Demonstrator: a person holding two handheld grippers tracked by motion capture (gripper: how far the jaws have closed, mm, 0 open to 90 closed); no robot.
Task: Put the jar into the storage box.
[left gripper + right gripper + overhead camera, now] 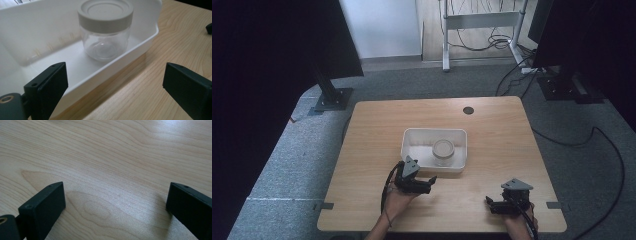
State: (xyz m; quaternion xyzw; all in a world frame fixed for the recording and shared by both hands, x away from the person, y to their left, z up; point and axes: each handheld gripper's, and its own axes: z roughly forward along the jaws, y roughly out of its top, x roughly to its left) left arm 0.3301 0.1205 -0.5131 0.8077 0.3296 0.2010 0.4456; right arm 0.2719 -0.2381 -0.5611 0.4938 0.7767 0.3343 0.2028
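Observation:
A clear glass jar [443, 152] with a grey lid stands upright inside a white plastic tray [412, 137] at the middle of the wooden table. In the left gripper view the jar [105, 30] sits beyond the tray's near wall [110, 72]. My left gripper [431, 183] is open, just in front of the tray's near side, with nothing between its jaws [115, 85]. My right gripper [490, 205] is open too, low over bare wood near the front right edge; its view has only table grain between the jaws [116, 202].
A small dark grommet hole [468, 110] lies near the table's far edge. Beyond the table are grey carpet, black stand bases [332, 98], a white frame [482, 20] and loose cables [607, 145]. Bare wood surrounds the tray on all sides.

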